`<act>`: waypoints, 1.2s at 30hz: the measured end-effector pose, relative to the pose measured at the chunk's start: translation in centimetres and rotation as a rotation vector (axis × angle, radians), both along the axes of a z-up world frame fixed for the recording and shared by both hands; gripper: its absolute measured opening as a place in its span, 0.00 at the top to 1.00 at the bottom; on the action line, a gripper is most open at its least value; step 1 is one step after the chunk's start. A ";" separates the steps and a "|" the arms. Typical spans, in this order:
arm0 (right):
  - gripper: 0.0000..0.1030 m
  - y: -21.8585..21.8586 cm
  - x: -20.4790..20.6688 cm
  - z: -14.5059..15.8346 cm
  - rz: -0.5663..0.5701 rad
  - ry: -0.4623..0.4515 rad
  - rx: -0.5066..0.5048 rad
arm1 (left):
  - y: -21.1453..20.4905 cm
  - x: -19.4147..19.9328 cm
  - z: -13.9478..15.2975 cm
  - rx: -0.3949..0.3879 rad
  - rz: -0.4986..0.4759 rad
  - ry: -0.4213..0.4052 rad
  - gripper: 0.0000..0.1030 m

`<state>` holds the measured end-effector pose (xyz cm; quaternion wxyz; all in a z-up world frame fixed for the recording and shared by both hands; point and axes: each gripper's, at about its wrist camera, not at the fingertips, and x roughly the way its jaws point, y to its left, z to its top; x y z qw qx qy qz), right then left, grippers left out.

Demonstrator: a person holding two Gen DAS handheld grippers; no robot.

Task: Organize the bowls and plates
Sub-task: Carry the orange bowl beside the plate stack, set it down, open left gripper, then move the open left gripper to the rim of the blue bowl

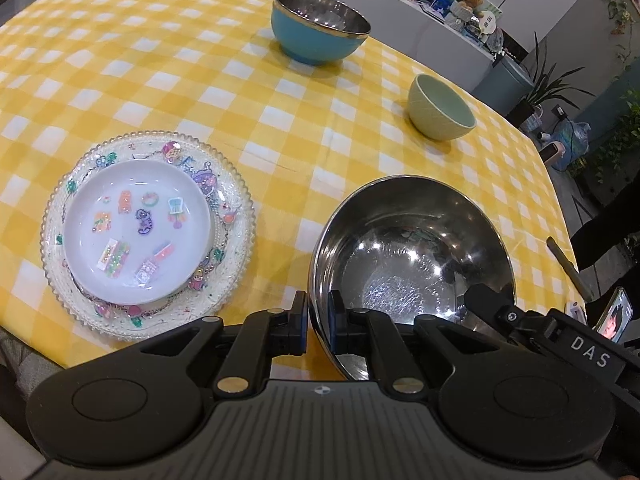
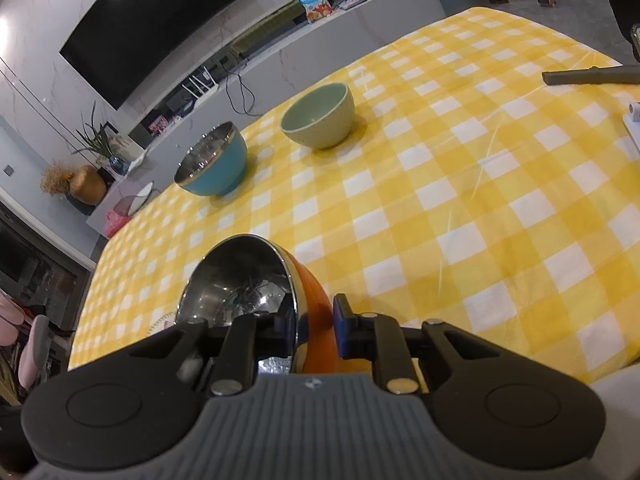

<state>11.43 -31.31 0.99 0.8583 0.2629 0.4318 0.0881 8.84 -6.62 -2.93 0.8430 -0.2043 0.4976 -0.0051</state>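
Two grippers: both grip the steel bowl (image 1: 412, 256) rim
Left gripper (image 1: 318, 318): pinches its near-left rim
Right gripper (image 2: 314, 322): clamps its orange wall
Steel bowl: tilted, over the near table (image 1: 280, 128) edge
Plates: white plate (image 1: 138, 232) on glass plate (image 1: 236, 208), left
Far bowls: blue bowl (image 1: 316, 36), green bowl (image 1: 438, 114)

R hand-held gripper (image 2: 314, 326) clamps rim of steel bowl w/ orange outside (image 2: 256, 280), tilted over table (image 2: 480, 184). Blue bowl (image 2: 214, 166) & green bowl (image 2: 320, 122) upright beyond, near each other, apart.
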 end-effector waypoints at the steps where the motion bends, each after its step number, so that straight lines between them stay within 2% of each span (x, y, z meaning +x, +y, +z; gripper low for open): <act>1: 0.83 0.1 0.2 -0.1 0.000 0.009 -0.004 | 0.1 0.1 0.0 0.001 0.003 -0.001 0.89; 9: 0.83 0.7 1.1 -0.9 0.014 0.068 -0.022 | 0.8 0.4 -0.2 -0.021 0.026 0.009 0.87; 22: 0.81 0.5 1.0 -1.1 -0.008 0.086 0.007 | 0.4 0.8 0.4 -0.008 0.038 -0.009 0.83; 25: 0.73 0.5 0.9 -1.0 -0.005 0.076 0.015 | 0.5 0.7 0.6 -0.008 0.037 -0.019 0.82; 27: 0.65 0.4 0.8 -0.8 -0.010 0.069 0.016 | 0.5 0.6 0.9 -0.007 0.032 -0.028 0.79; 30: 0.53 0.1 0.6 -0.7 -0.019 0.053 0.038 | 0.5 0.4 1.4 -0.010 0.026 -0.056 0.66; 32: 0.51 -0.1 0.4 -0.5 -0.025 0.040 0.048 | 0.4 0.1 1.8 -0.001 0.026 -0.077 0.58; 36: 0.43 -0.2 -0.2 0.0 -0.033 -0.007 0.057 | 0.4 -0.2 2.6 0.001 0.025 -0.113 0.52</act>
